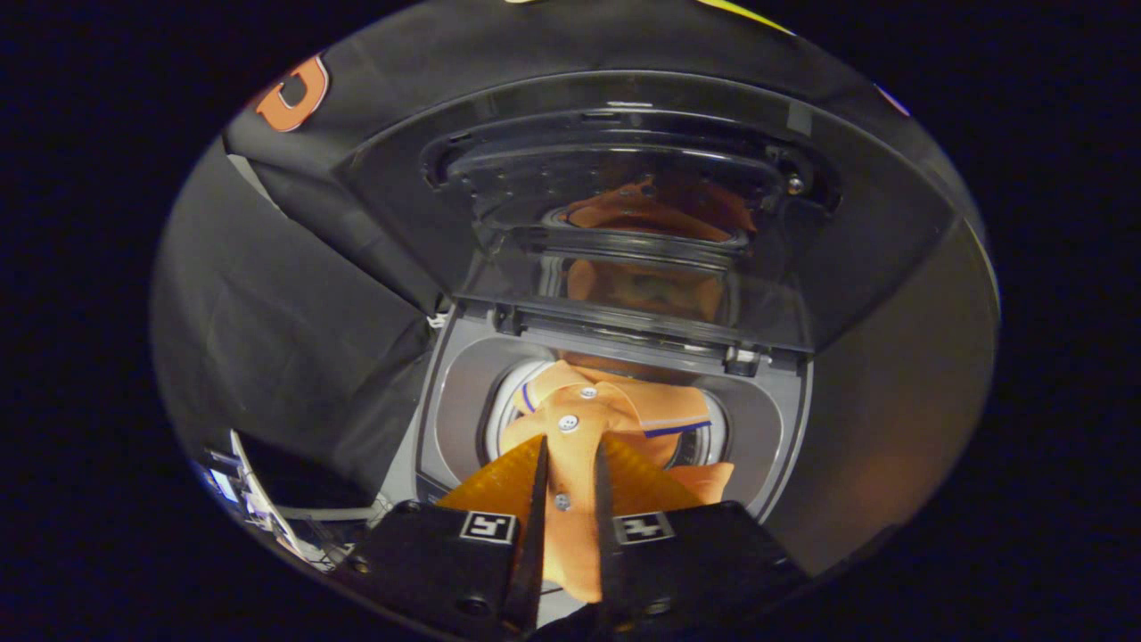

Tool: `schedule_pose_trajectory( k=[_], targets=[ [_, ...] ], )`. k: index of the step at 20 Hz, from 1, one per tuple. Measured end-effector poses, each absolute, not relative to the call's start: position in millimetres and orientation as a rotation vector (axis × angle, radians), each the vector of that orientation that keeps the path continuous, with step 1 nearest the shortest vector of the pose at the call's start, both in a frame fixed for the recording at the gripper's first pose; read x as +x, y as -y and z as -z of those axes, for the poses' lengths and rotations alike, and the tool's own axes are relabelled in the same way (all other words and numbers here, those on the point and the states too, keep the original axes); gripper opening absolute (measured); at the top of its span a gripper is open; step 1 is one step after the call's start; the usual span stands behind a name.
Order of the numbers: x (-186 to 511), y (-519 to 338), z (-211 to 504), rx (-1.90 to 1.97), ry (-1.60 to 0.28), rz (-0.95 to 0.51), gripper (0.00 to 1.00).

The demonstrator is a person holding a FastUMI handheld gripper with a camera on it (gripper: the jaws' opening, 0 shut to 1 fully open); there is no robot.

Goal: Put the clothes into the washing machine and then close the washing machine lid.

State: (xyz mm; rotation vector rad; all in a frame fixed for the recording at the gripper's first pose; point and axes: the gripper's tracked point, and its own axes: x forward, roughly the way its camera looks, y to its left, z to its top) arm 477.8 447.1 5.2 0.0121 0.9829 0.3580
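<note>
Gripper (570, 468) pinches the orange shirt (584, 419) — placket running lengthwise, collar toward the open washing machine (784, 419).

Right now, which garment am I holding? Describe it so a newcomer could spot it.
Find the top-loading washing machine with its lid raised. Over its drum opening hangs an orange polo shirt, its placket pinched in the shut gripper. White buttons and a purple-striped collar mark it.

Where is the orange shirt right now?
In the gripper view, the orange shirt is pinched by its button placket between the gripper fingers, hanging into the washing machine drum opening below the raised lid.
</note>
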Motion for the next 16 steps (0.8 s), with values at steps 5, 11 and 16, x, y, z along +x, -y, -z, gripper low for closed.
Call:
schedule_pose_trajectory(
  k=[5,11,16],
  targets=[
    [479,-447,-19,-0.044,-0.908,-0.329,0.89],
    [472,-443,-26,-0.059,-0.878,-0.308,0.89],
    [469,-444,-31,-0.061,-0.859,-0.308,0.89]
  ],
)
